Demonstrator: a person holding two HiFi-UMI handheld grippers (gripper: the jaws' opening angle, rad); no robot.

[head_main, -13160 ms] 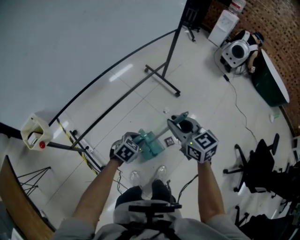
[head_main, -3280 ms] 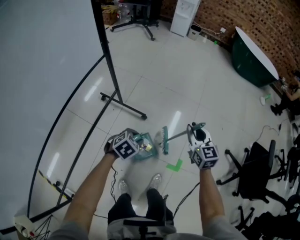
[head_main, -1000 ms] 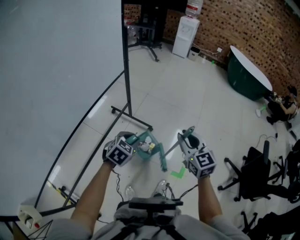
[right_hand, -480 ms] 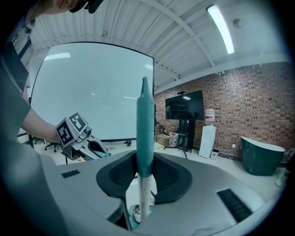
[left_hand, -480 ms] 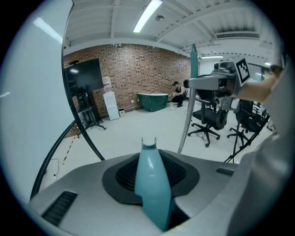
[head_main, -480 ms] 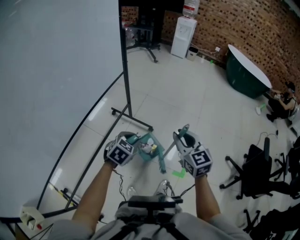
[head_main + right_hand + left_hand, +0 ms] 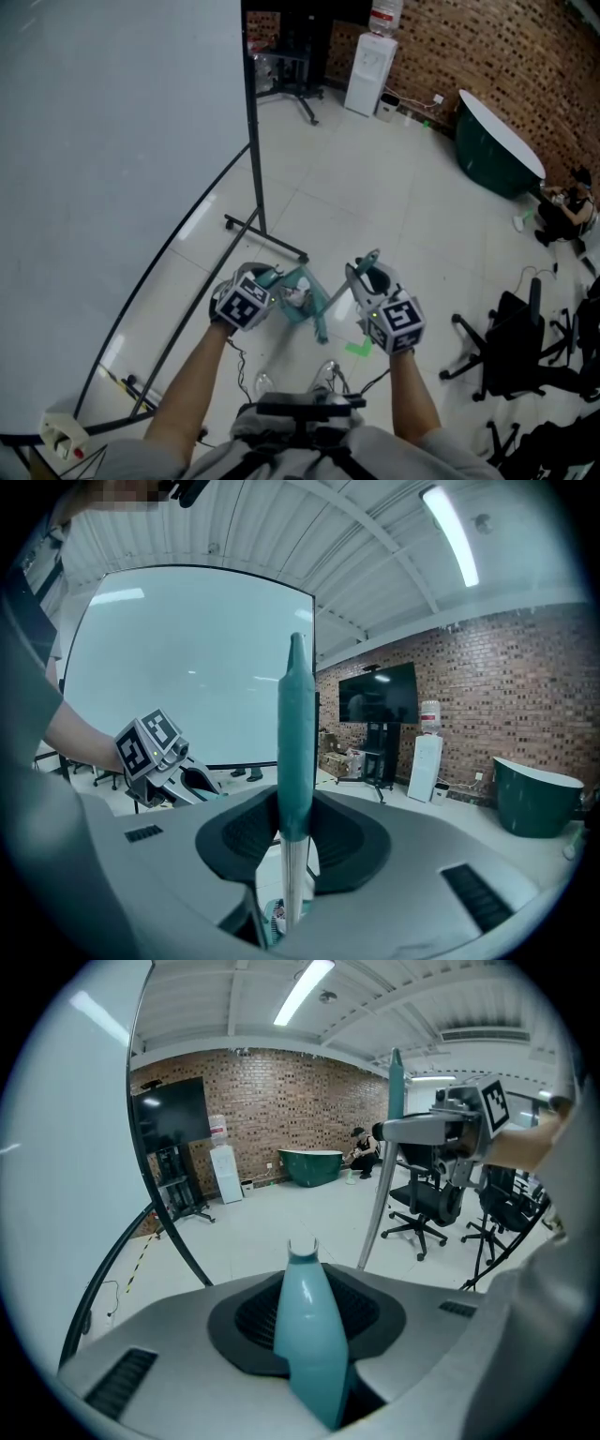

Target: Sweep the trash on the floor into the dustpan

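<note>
While left gripper (image 7: 266, 280) grips one dustpan (image 7: 300, 293), right gripper (image 7: 367, 265) grips one broom (image 7: 320, 324).

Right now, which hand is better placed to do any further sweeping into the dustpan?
Right. The right gripper grips the broom, its brush close beside the dustpan; the left gripper is busy holding the dustpan.

I look down on a glossy white tiled floor (image 7: 375, 197). A black tubular metal stand foot (image 7: 267, 240) rests on it ahead of me, and a small green tape corner mark (image 7: 355, 349) is stuck on it close below. Far back stand a white boxy water dispenser (image 7: 360, 58) and a dark green oval tub (image 7: 495, 141). Black wheeled office chairs (image 7: 511, 342) stand at the right.
</note>
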